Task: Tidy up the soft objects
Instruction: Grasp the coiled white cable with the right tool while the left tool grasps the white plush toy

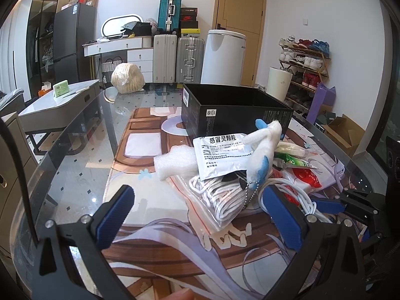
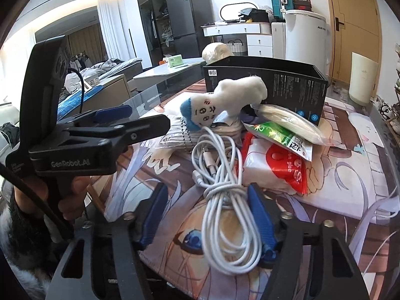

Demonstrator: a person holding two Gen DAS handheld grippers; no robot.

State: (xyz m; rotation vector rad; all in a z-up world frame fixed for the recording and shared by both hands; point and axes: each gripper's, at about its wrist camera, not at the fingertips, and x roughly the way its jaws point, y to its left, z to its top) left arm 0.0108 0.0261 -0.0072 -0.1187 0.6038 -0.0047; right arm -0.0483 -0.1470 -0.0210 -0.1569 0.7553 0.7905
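Nearest us in the right wrist view, our right gripper (image 2: 207,215) straddles the coiled white cable (image 2: 225,175), its blue pads half closed with the bundle between them; the right pad touches the coil, but we cannot tell whether both press it. Our left gripper (image 1: 197,210) stands wide open and holds nothing. We place everything from the open black box (image 1: 237,110): the pile of soft things lies just in front of it, with the white plush toy (image 1: 260,150) on top, a white sachet (image 1: 220,157) and a bag of white cord (image 1: 220,200) beside it. All of this sits on a printed mat (image 1: 150,150) over a glass table (image 1: 75,175). Behind the box, across the room, stand suitcases (image 1: 177,57), a white bin (image 1: 222,55), a wooden door (image 1: 240,12) and a shoe rack (image 1: 305,62).
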